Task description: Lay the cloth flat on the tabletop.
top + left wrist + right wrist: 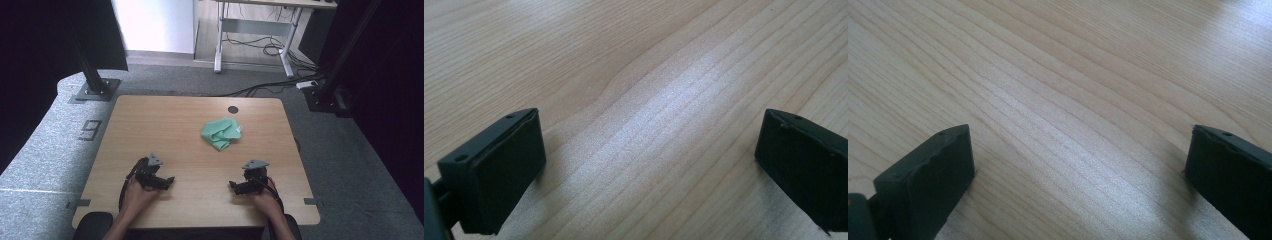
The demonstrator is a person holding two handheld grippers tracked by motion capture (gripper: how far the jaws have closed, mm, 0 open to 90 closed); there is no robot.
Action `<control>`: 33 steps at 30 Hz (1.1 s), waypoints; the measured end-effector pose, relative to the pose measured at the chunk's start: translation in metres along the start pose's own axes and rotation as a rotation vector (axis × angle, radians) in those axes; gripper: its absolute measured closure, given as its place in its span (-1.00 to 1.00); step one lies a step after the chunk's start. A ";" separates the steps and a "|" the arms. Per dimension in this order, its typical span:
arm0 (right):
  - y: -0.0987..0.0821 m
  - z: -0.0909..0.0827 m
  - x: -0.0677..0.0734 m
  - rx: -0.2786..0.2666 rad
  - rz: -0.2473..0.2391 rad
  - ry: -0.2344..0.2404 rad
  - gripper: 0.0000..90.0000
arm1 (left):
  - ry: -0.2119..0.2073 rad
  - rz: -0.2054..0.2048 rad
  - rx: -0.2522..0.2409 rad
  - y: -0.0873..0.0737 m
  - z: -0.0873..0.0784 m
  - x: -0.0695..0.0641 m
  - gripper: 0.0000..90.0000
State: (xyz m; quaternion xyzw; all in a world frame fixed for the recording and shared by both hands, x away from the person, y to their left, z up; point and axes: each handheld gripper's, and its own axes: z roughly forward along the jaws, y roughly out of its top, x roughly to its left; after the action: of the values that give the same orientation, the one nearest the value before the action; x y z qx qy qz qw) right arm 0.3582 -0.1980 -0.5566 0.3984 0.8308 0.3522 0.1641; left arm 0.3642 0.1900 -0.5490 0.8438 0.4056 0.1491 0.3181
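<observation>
A crumpled green cloth (221, 133) lies on the wooden table (165, 125), right of centre and toward the far side. My left gripper (167, 181) rests low over the near left part of the table, held by a hand, well short of the cloth. My right gripper (235, 187) sits at the near right, also apart from the cloth. In the left gripper view the left gripper (651, 165) has its jaws wide apart over bare wood. In the right gripper view the right gripper (1080, 172) is equally open, nothing between its pads.
A dark round hole (233, 109) sits near the table's far edge. Black frame posts (92, 75) stand on the grey carpet at both back corners. A white desk frame (252, 35) and cables lie beyond.
</observation>
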 end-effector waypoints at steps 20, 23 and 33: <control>0.000 0.000 -0.001 0.000 -0.008 0.008 -1.00 | -0.023 0.025 0.000 0.002 0.002 0.002 -1.00; 0.000 0.000 -0.001 -0.001 -0.008 0.011 -1.00 | -0.025 0.026 0.000 0.002 0.002 0.002 -1.00; 0.008 0.002 -0.003 0.011 -0.017 0.017 -1.00 | -0.025 0.028 0.000 0.003 0.002 0.002 -1.00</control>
State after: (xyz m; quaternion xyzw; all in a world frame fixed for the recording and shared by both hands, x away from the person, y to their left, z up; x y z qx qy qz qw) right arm 0.3657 -0.1961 -0.5522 0.3894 0.8374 0.3496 0.1578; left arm 0.3684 0.1898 -0.5490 0.8513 0.3897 0.1430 0.3208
